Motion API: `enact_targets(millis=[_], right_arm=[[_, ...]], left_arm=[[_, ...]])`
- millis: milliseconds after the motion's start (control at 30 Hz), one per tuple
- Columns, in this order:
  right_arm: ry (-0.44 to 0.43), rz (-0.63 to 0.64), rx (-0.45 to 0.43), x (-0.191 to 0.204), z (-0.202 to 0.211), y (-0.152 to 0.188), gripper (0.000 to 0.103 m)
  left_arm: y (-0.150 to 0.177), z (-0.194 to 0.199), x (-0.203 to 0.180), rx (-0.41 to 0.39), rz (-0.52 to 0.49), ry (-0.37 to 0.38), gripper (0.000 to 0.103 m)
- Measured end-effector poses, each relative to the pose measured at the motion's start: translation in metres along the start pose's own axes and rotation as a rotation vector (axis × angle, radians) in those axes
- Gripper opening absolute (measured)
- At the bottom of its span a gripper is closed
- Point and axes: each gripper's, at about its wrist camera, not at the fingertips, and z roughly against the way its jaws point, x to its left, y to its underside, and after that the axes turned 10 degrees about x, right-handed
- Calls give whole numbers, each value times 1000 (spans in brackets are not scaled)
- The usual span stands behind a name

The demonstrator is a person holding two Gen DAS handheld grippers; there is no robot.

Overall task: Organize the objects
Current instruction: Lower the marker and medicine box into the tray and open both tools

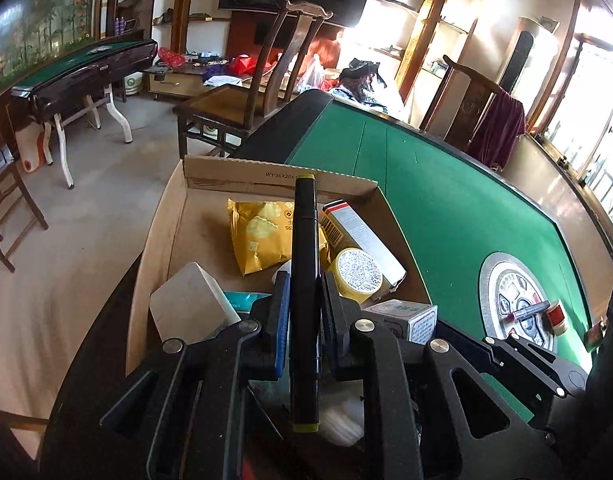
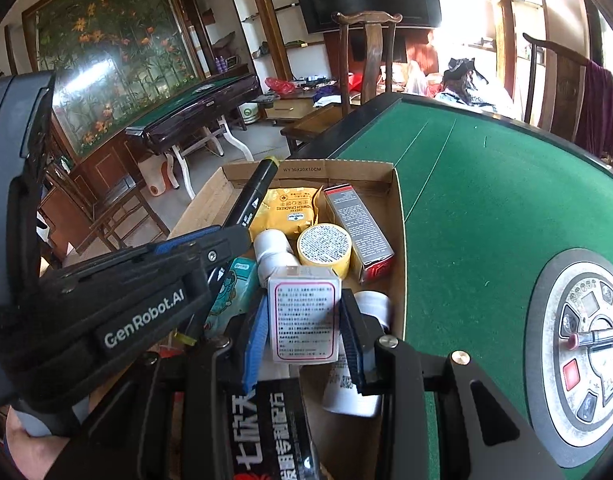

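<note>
L gripper (image 1: 302, 304) pinching marker (image 1: 305, 264), R gripper (image 2: 304, 328) pinching box (image 2: 304, 316), green felt table (image 1: 446, 208)

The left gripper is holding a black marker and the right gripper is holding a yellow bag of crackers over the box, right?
Not quite. The left gripper does hold the black marker, but the right gripper holds a small white box with red-framed print, as the right wrist view shows. The yellow cracker bag lies in the cardboard box.
</note>
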Motion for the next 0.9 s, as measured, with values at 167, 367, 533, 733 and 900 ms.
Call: enact_targets(millis=[167,367,533,733,900], right_arm=[[2,-2,-3,0,-3,-3,35],[11,16,0,1,-5,-2,36],[22,23,-6,-1,4,2,36],[18,32,-31,-3,20,6,42],[-7,10,-53,-19,40,15,42]], left_arm=[[1,-9,4,24,23,-11,15],[0,-11,6,29,37,-20,15],[0,-6,4,15,27,-5,15],[0,2,2,-24,18,18,27],[0,9,-1,-54,12,42,27]])
